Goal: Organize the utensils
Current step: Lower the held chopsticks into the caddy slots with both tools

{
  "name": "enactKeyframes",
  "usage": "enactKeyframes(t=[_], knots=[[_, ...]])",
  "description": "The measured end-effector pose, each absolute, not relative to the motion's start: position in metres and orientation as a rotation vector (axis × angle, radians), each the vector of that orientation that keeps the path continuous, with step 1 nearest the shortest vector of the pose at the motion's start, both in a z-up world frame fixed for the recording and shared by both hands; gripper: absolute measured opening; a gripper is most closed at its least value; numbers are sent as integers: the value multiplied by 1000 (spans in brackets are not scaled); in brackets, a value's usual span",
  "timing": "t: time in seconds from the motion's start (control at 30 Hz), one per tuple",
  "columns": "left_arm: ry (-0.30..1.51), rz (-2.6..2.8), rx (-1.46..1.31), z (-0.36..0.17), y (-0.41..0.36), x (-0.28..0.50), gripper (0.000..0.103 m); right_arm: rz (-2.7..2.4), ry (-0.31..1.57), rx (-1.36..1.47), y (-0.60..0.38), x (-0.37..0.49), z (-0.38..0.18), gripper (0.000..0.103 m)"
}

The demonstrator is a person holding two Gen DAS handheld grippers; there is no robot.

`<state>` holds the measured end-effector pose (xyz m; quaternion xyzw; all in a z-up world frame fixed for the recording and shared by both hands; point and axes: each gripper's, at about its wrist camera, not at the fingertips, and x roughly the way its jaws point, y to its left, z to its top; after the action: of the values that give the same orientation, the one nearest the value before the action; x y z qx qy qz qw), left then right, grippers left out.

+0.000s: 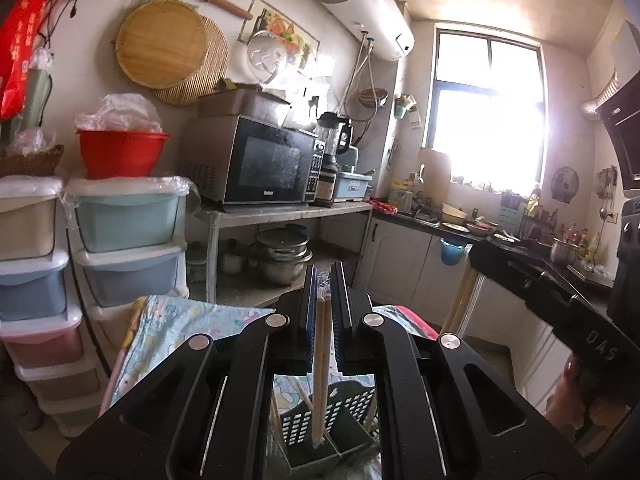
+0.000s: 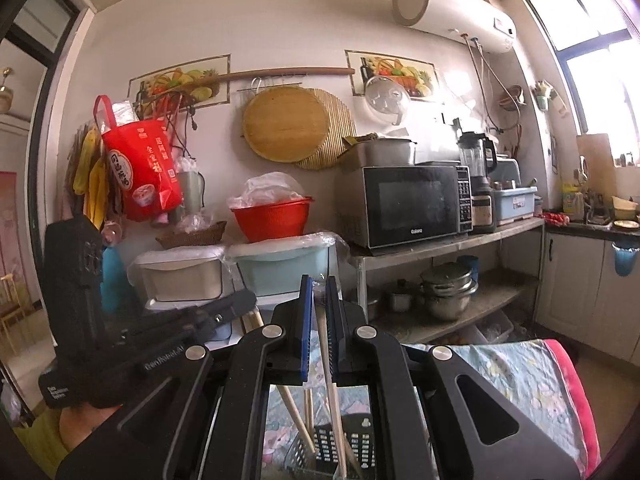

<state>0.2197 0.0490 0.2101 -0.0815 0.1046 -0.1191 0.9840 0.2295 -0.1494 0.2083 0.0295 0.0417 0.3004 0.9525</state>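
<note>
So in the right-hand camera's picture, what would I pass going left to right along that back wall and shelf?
Red bag → wicker basket → red bowl → microwave → blender → blue box → window.

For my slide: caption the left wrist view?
Left gripper holds chopsticks upright over the holder.

microwave (image 2: 404, 204): "Galanz" | right hand-held gripper (image 1: 472, 258) body: "DAS"
</note>
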Motion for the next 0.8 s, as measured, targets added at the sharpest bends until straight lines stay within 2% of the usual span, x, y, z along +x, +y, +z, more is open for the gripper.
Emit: enactKeyframes(t=[0.8], knots=[[299,-240,-192,153,49,240,4,564,111,47,-137,275,159,7]])
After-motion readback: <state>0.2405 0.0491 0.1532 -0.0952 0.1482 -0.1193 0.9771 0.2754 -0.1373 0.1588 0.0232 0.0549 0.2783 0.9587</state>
